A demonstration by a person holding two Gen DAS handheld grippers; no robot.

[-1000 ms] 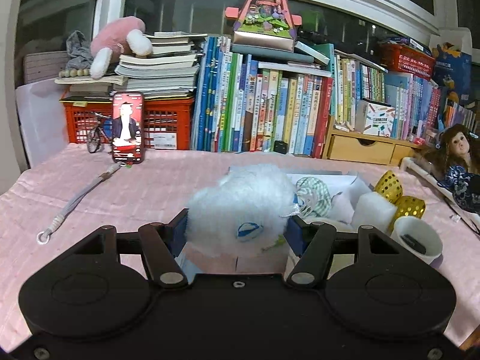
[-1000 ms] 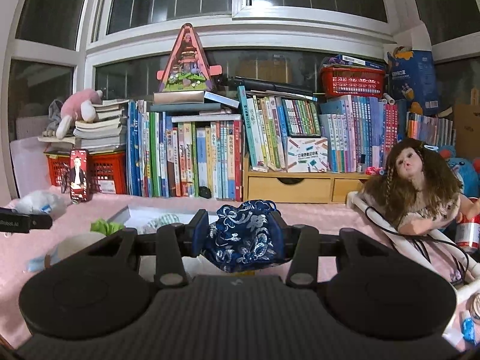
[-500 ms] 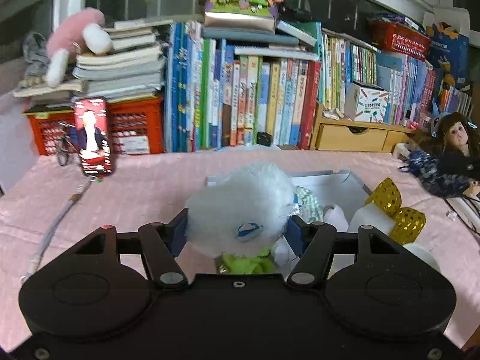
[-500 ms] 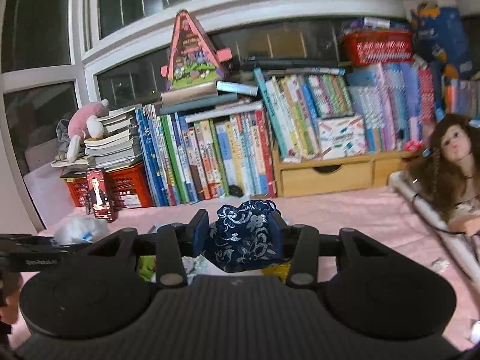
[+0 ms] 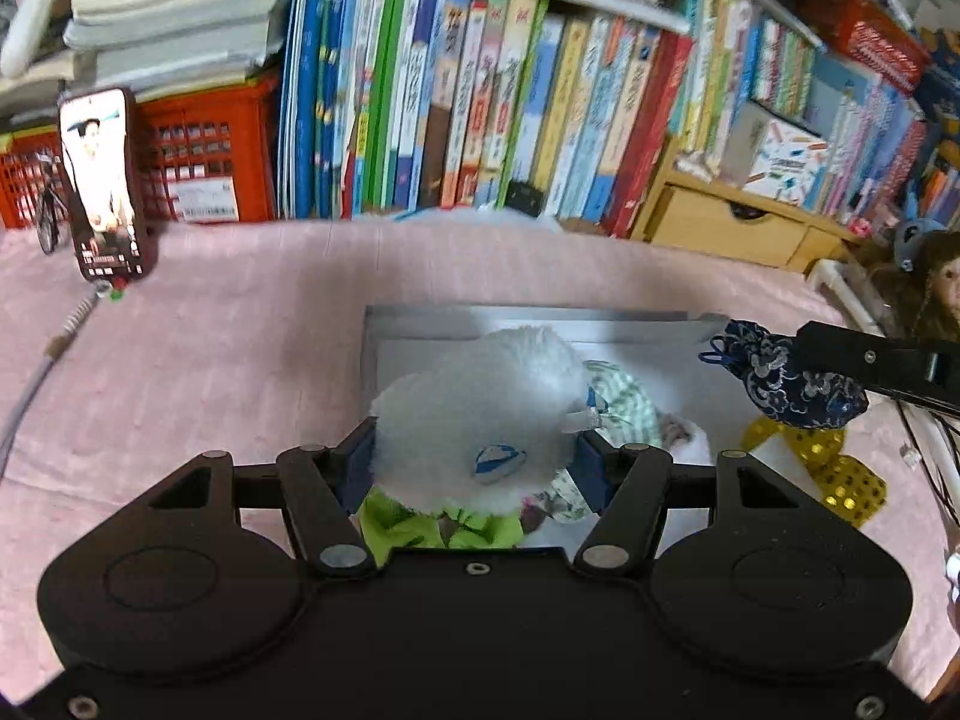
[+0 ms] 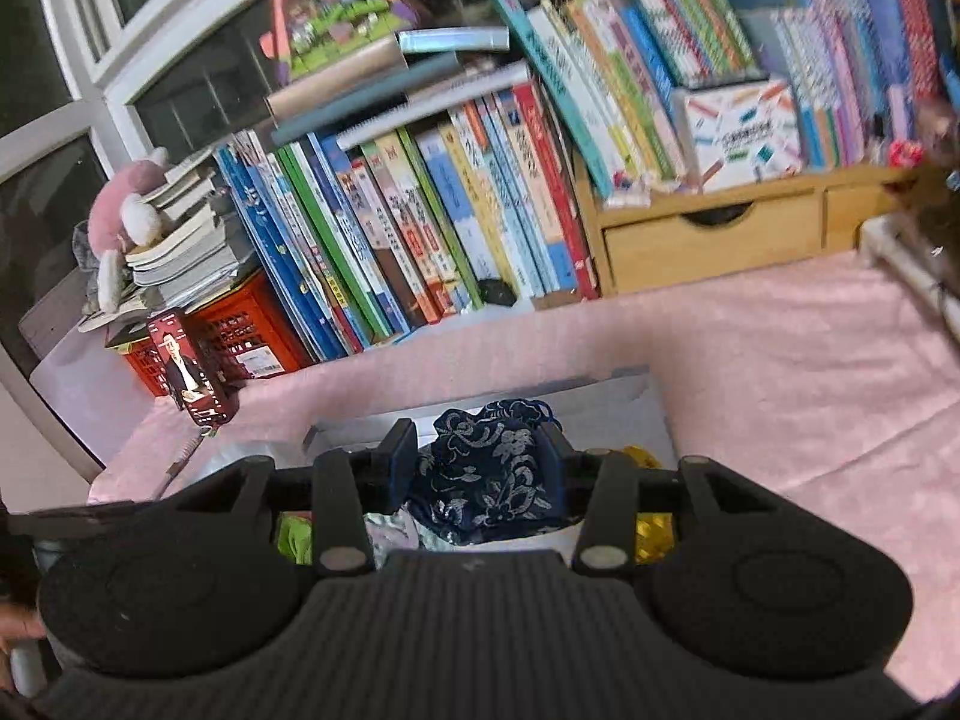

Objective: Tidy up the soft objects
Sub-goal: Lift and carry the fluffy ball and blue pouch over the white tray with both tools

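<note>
Sorting is nearing its end: left gripper [image 5: 477, 462] is clamping the white plush [image 5: 480, 414], right gripper [image 6: 477, 468] the navy pouch [image 6: 486, 474], both over the box [image 5: 528, 324] (others already inside).

Fluffy white plush ball [image 5: 480, 414] with a little blue-and-white tag is squeezed in the left claw [image 5: 474, 462], hanging over the open grey box [image 5: 528, 321]. Navy pouch [image 6: 489, 471] with pale floral embroidery is pinched in the right claw [image 6: 480, 468], above the same box. Down inside: a lime-green cloth [image 5: 414, 525] and a green-striped fabric piece [image 5: 624, 402], bunched together.
</note>
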